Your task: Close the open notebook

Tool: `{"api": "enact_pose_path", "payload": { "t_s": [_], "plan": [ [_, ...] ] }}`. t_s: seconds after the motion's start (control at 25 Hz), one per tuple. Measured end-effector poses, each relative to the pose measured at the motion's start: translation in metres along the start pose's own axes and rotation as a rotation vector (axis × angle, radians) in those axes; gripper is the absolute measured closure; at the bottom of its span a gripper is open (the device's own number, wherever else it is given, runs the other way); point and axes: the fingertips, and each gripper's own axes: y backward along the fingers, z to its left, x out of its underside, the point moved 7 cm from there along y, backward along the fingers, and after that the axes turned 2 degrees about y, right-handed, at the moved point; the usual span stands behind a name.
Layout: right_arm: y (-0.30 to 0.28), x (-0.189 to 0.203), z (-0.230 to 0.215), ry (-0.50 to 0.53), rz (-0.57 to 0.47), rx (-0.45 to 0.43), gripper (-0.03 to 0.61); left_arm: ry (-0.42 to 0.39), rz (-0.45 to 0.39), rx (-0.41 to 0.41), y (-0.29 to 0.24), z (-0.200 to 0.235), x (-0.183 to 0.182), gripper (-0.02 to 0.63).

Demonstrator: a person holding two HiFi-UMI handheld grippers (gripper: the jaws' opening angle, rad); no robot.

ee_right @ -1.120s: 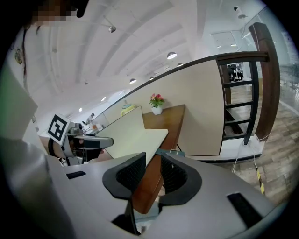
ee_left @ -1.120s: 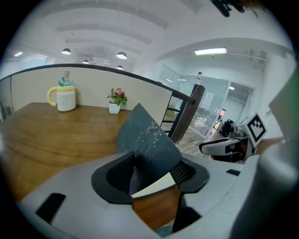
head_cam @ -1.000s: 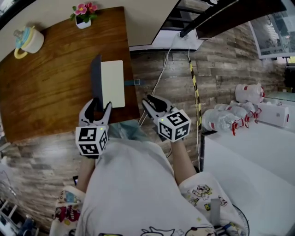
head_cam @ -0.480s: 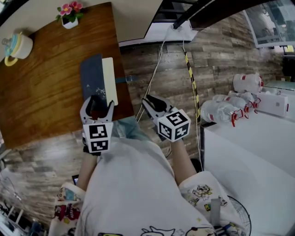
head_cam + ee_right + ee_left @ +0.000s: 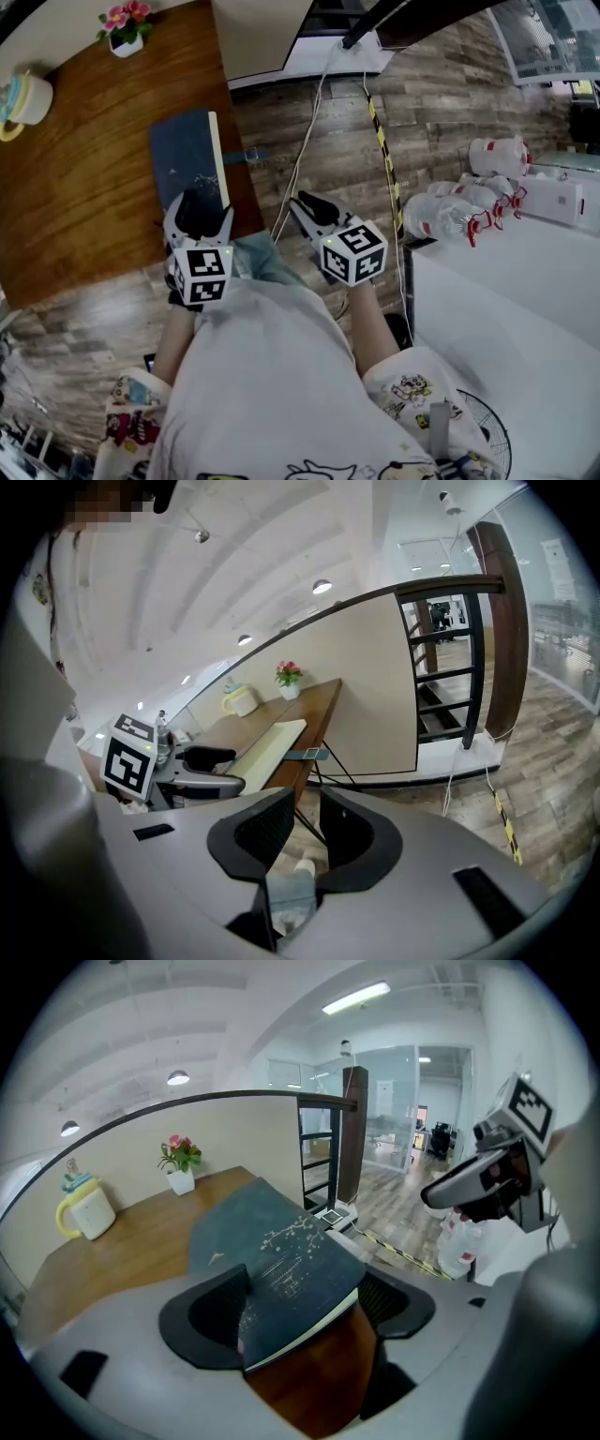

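Notebook (image 5: 272,1241) seemingly closed, between opening left claw (image 5: 305,1290)

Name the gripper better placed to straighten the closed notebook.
Left. The left gripper is opening its jaws around the notebook at its near corner; the right gripper hangs off the table, over the floor, empty.

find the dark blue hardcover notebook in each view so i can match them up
Head view: dark blue hardcover notebook upper left, closed, at the brown wooden table's right edge.
Left gripper view: centre, near corner between the left gripper's opening jaws.
Right gripper view: left of centre, seen edge-on as a cream strip.
Shared landmark: pink potted flowers.
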Motion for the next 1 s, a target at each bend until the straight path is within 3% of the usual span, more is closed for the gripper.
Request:
{"api": "enact_pose_path", "payload": {
  "t_s": [0.44,1.0],
  "plan": [
    [0.006,0.000,0.003,0.005,-0.009,0.024,0.502,0.051,-0.030,0.018,0.006,0.003,-0.002,0.270],
    [-0.026,-0.061,0.052,0.110,-0.079,-0.030,0.502,0.184,-0.171,-0.059,0.060,0.087,-0.029,0.270]
  ]
}}
